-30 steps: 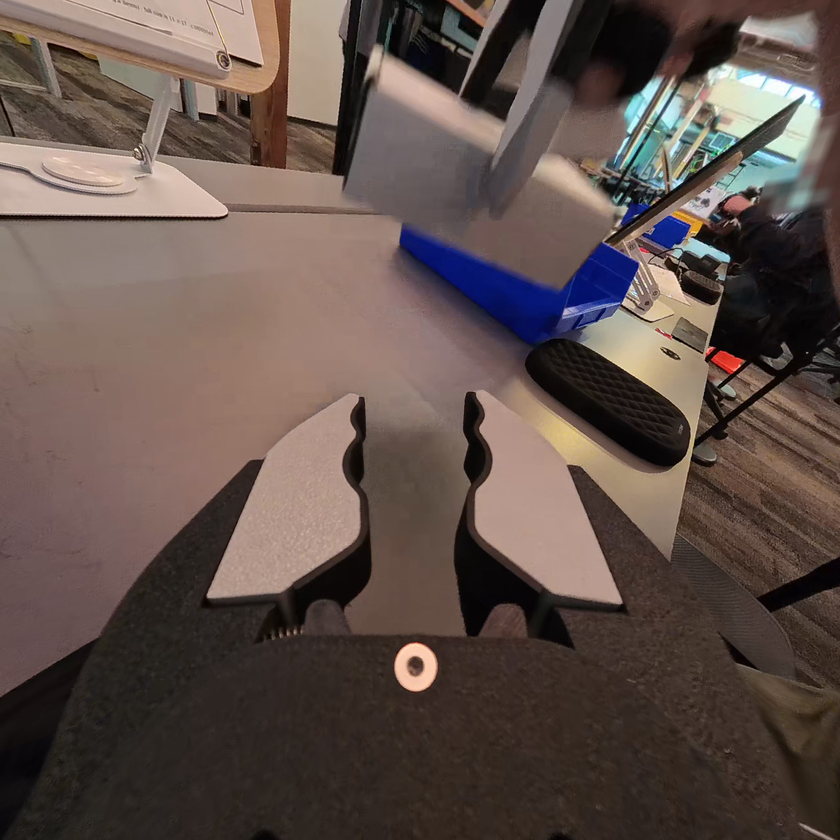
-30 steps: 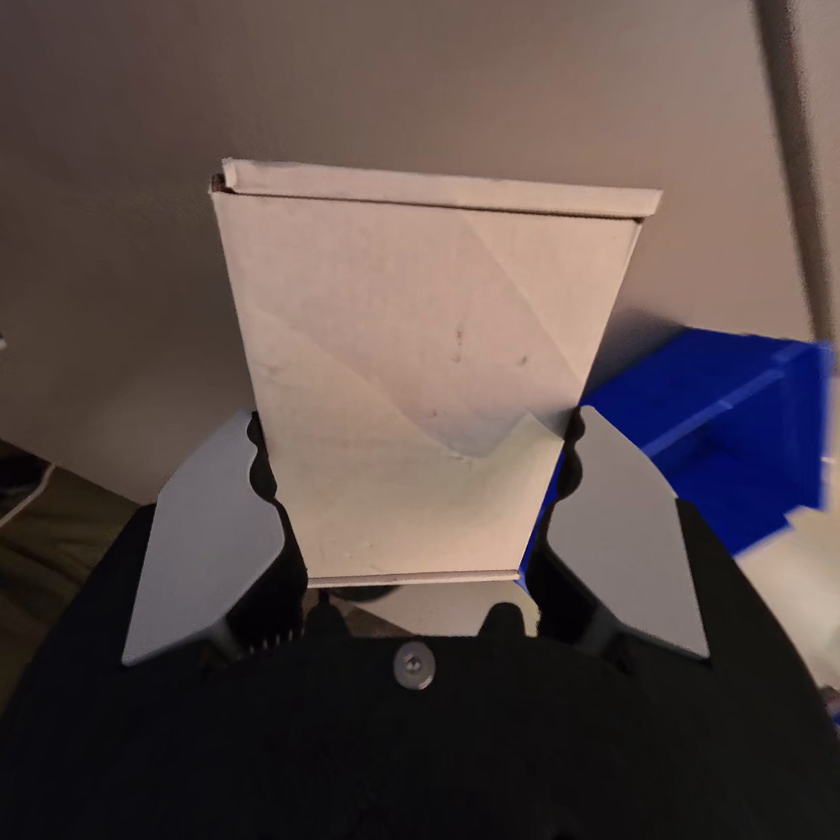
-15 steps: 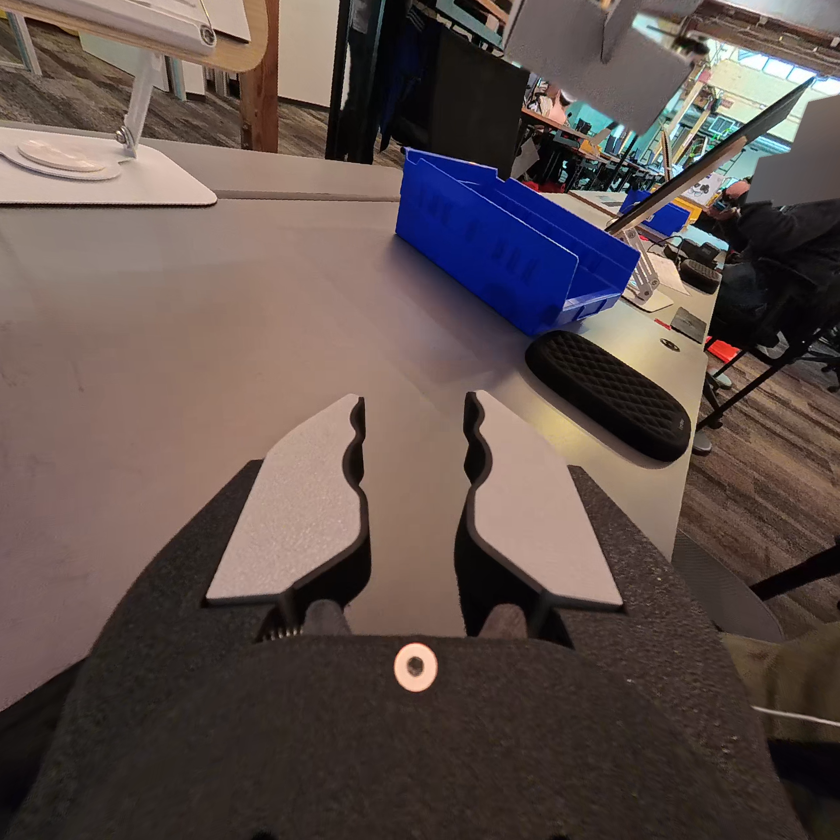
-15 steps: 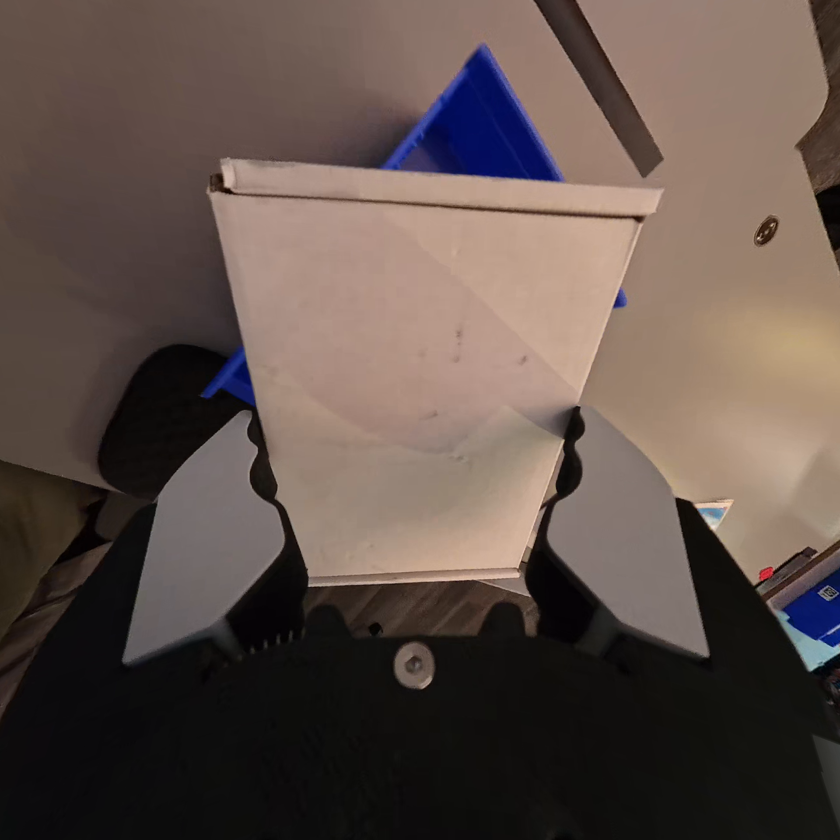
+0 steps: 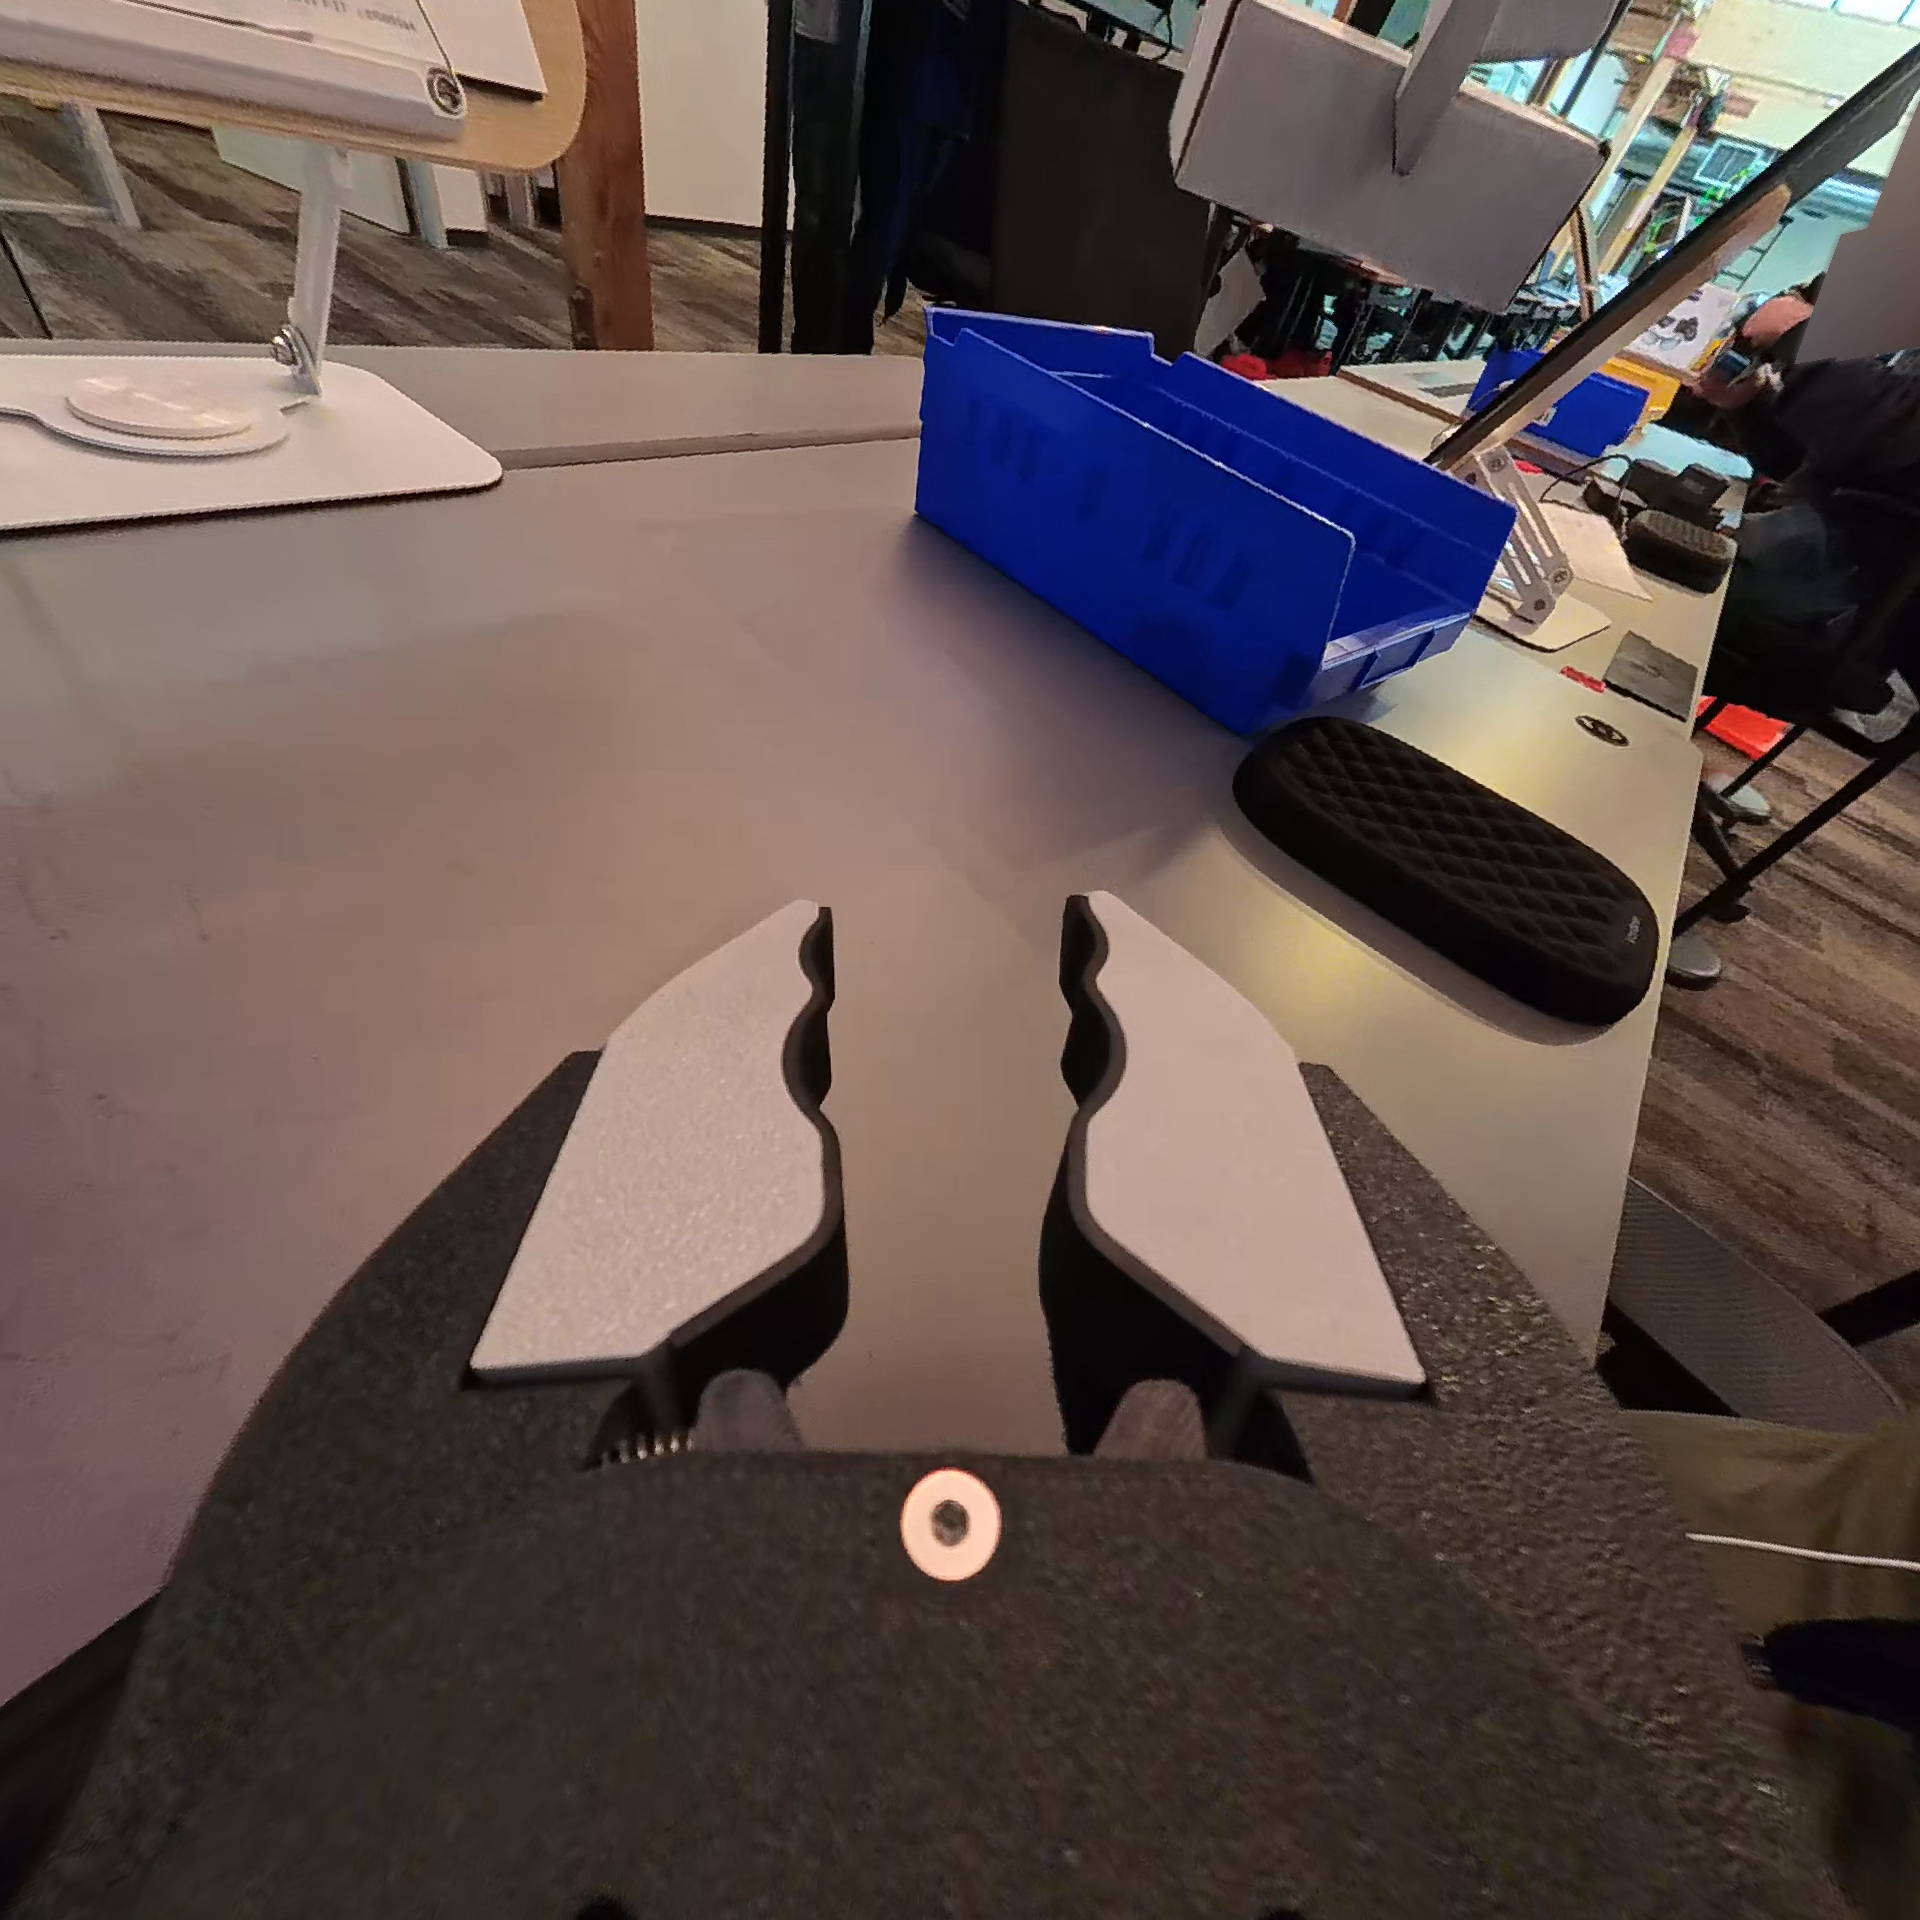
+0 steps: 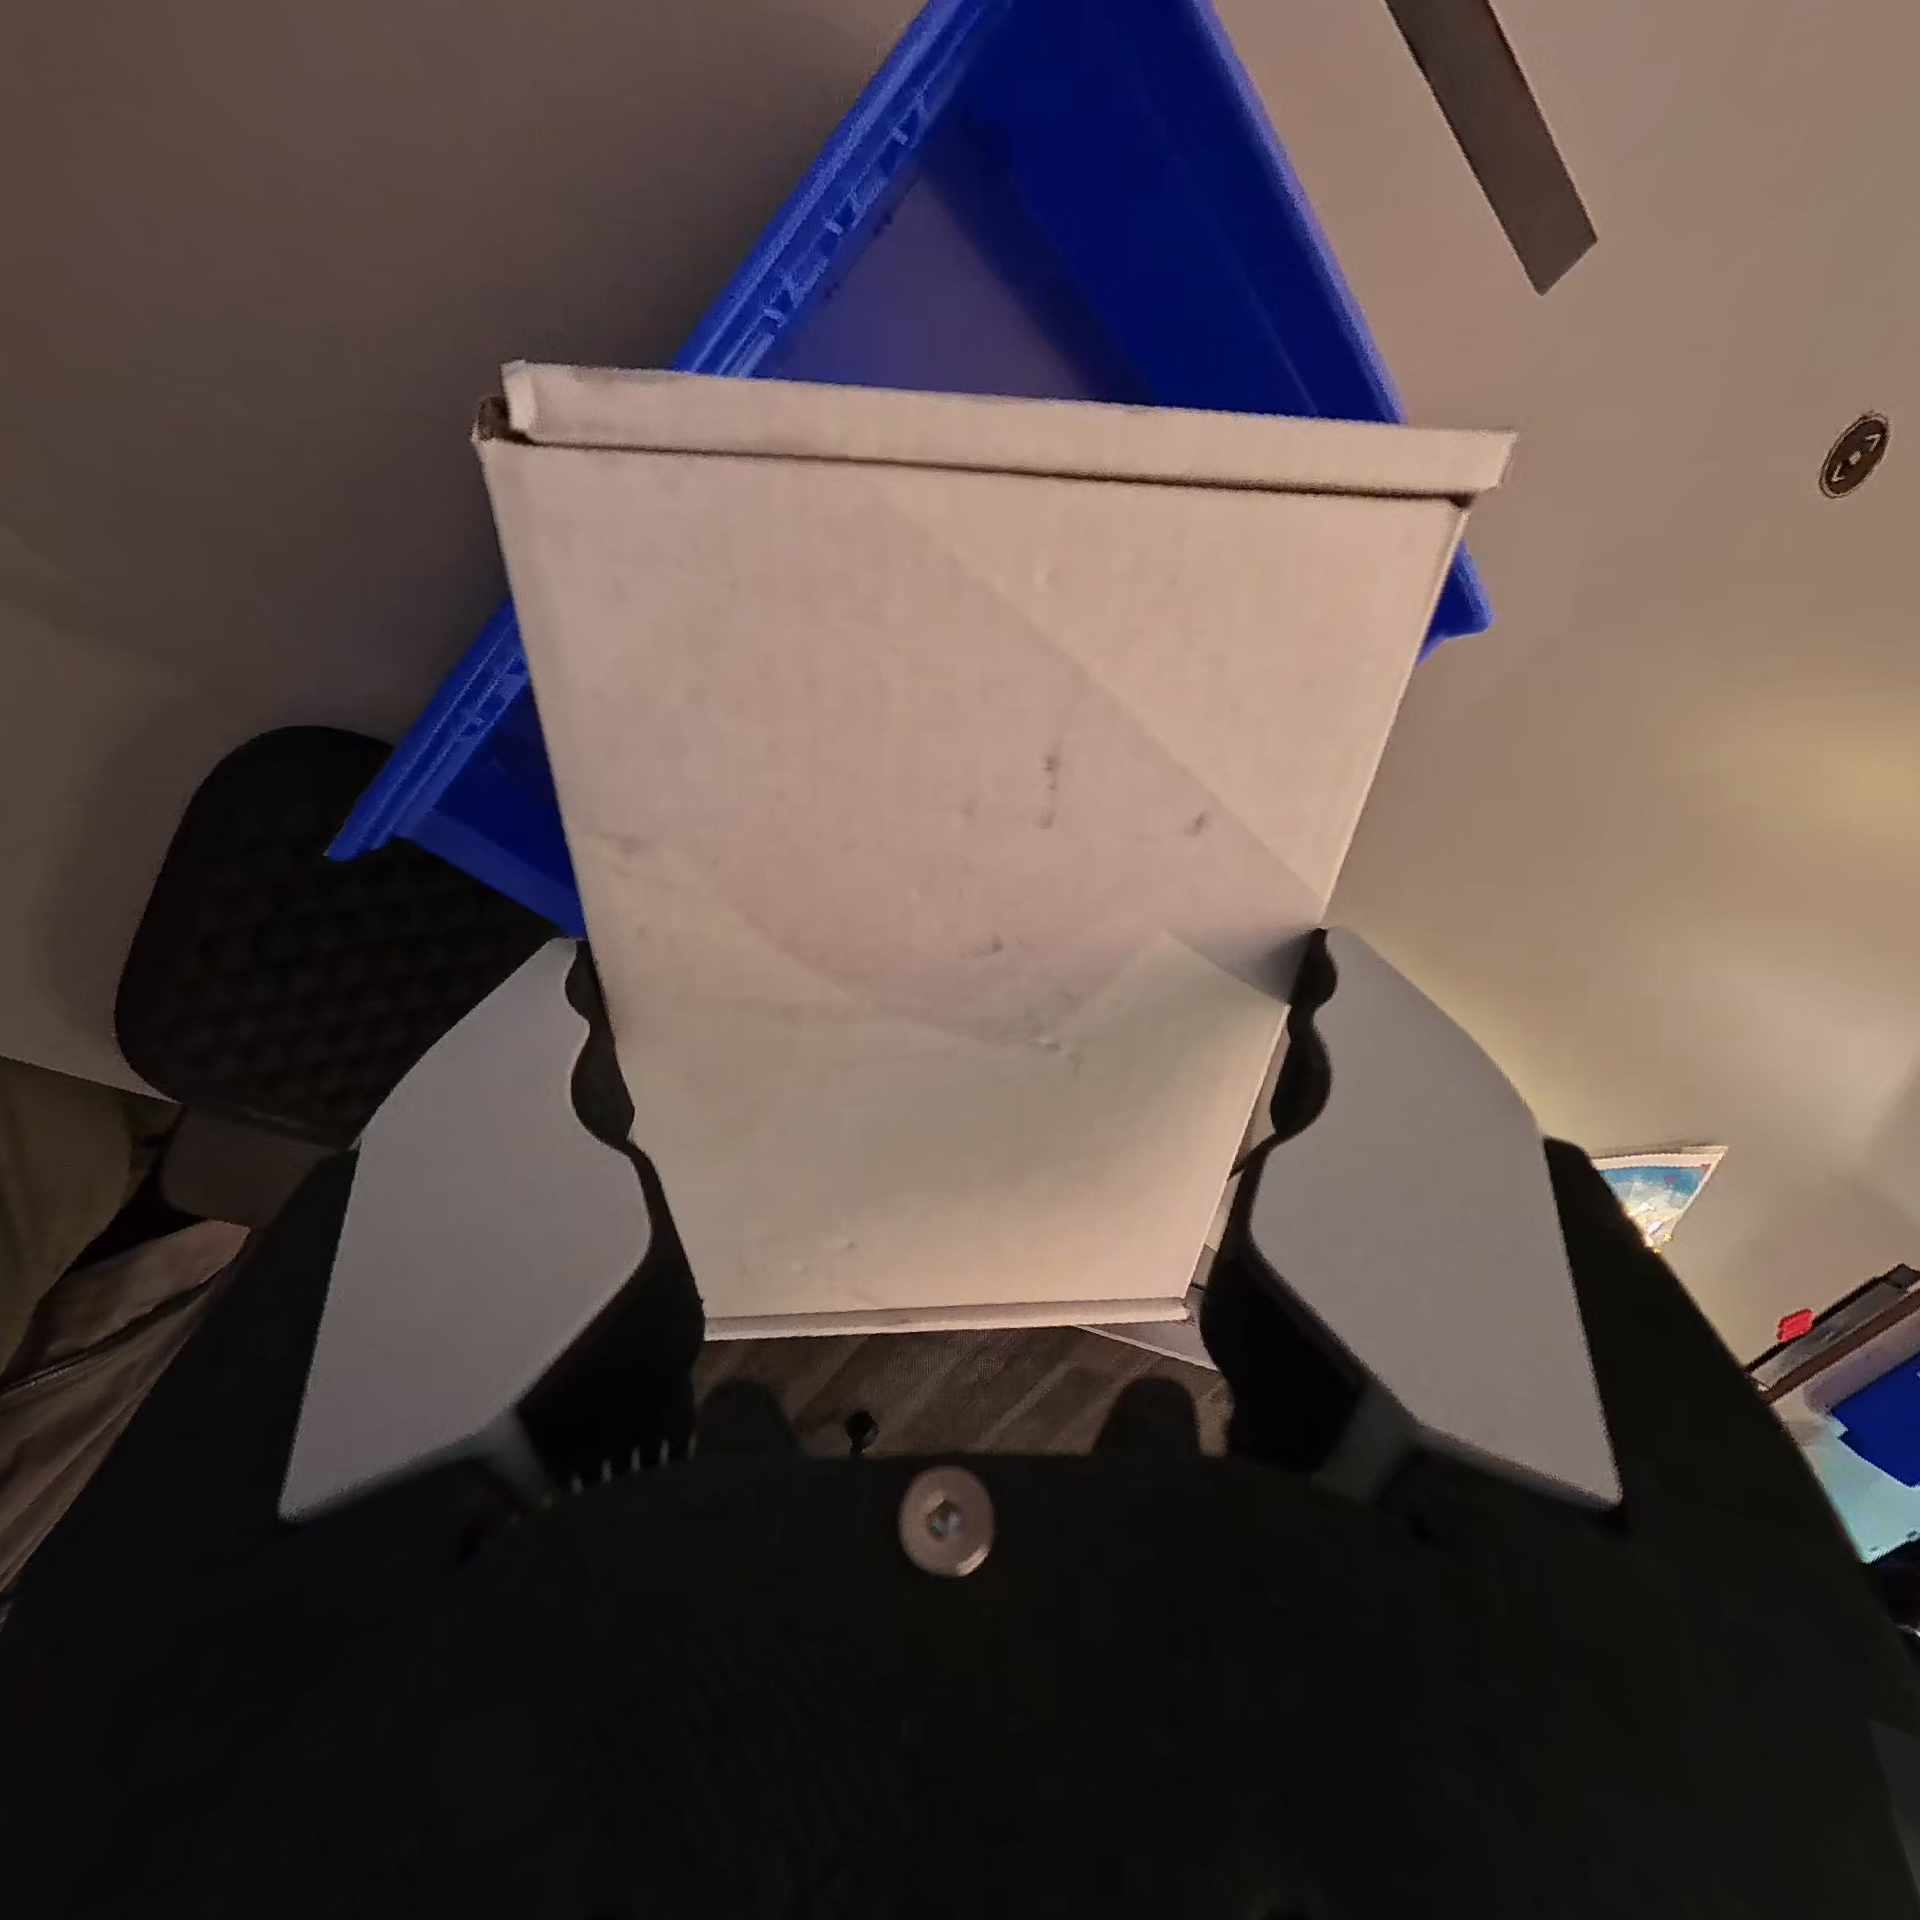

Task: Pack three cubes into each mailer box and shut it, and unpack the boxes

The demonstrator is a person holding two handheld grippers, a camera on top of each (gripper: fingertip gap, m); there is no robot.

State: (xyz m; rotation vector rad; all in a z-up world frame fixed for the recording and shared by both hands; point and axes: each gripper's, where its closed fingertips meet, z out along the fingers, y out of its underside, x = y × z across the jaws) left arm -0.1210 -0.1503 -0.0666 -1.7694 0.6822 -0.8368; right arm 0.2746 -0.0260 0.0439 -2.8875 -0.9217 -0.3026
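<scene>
My right gripper (image 6: 948,956) is shut on a closed white cardboard mailer box (image 6: 966,831) and holds it in the air, high above the blue bin (image 6: 1122,208). The same box (image 5: 1340,135) shows at the top of the left wrist view, with the right gripper's finger (image 5: 1455,73) on its side. My left gripper (image 5: 945,920) is open and empty, low over the grey table (image 5: 468,779) near its front edge. No cubes are in view.
The blue plastic bin (image 5: 1174,509) stands on the table at the far right; its visible floor is bare. A black wrist rest (image 5: 1444,862) lies in front of it. A white stand base (image 5: 208,436) sits far left. A seated person (image 5: 1839,488) is at a desk beyond.
The right gripper has lifted the box from just over the table up and over the blue bin. The left gripper has stayed where it was, open.
</scene>
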